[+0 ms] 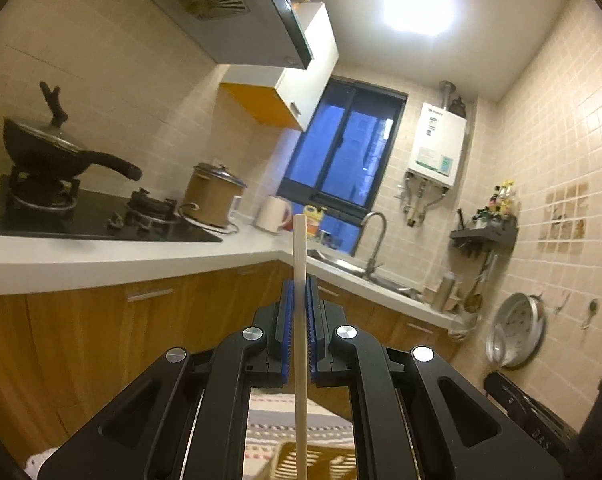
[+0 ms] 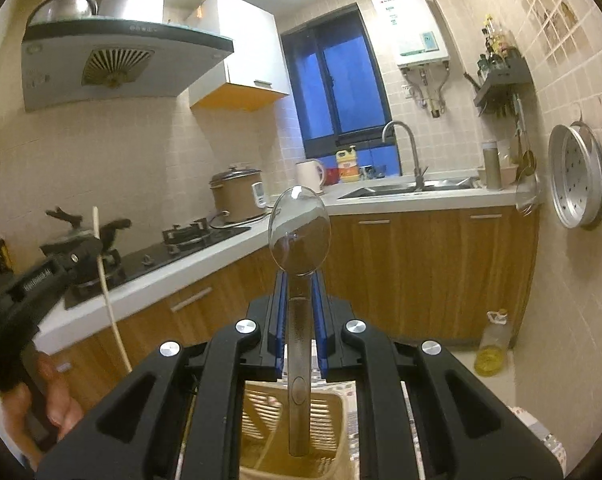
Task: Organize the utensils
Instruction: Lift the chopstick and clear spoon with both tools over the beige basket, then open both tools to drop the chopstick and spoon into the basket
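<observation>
My left gripper point(image 1: 300, 284) is shut on a pale wooden chopstick point(image 1: 300, 320) that stands upright between its blue pads. The lower end of the chopstick hangs over a tan slotted utensil basket point(image 1: 289, 460). My right gripper point(image 2: 299, 280) is shut on the handle of a metal spoon point(image 2: 300, 236), bowl up, handle pointing down into the tan basket point(image 2: 261, 416). In the right wrist view the left gripper point(image 2: 87, 254) and its chopstick point(image 2: 105, 280) show at the left, held by a hand.
A kitchen counter point(image 2: 205, 258) runs along the wall with a gas hob point(image 2: 181, 240), a black wok point(image 1: 49, 148), a rice cooker point(image 2: 237, 194) and a sink point(image 2: 413, 186). A patterned cloth point(image 1: 277, 420) lies under the basket. An oil bottle point(image 2: 493, 344) stands on the floor.
</observation>
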The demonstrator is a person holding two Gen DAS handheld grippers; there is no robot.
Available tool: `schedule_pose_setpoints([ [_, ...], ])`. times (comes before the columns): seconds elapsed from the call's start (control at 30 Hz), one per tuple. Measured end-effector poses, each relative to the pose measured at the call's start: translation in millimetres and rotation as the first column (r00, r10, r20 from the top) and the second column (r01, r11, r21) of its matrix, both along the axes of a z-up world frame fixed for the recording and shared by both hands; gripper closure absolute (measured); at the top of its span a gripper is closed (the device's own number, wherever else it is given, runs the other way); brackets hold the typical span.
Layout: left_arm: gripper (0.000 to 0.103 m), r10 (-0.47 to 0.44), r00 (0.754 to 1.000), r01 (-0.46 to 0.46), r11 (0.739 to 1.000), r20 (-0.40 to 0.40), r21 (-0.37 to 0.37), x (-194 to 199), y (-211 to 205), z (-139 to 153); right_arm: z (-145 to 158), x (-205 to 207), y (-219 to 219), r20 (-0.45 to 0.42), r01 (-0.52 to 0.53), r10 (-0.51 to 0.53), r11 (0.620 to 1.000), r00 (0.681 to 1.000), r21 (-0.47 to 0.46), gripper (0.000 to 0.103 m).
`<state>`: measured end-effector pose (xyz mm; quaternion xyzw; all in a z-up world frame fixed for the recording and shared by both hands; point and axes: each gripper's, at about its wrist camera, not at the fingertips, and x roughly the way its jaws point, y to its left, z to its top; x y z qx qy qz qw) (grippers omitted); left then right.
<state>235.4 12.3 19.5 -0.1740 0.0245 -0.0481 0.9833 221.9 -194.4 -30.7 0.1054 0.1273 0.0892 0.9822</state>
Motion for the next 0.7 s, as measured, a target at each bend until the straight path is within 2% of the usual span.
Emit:
schedule_pose_setpoints([
  [0.2, 0.099, 0.032, 0.999, -0.031, 0.999, -0.012, 0.044, 10, -1, -14, -22, 8, 3, 0.008, 0.009, -0.009, 0.999, 1.000, -0.041, 0.093],
  [0.4, 0.098, 0.046, 0.999, -0.044, 0.993, -0.015, 0.113, 1, -8, -26, -38, 8, 3, -0.005, -0.009, 0.008, 0.999, 1.000, -0.053, 0.092],
  [0.5, 0.097, 0.045, 0.999, -0.041, 0.990, -0.025, 0.133, -4, -7, -28, -43, 4, 5, -0.013, -0.023, 0.022, 0.998, 1.000, -0.066, 0.092],
  [0.6, 0.096, 0.033, 0.998, -0.027, 0.992, -0.047, 0.121, -8, -1, -32, -45, -2, 5, -0.035, -0.035, 0.033, 0.997, 0.999, -0.069, 0.092],
  [0.7, 0.075, 0.029, 0.997, -0.021, 0.994, -0.073, 0.104, -13, 8, -32, -45, -12, 1, -0.055, -0.042, 0.039, 0.997, 0.998, -0.068, 0.090],
])
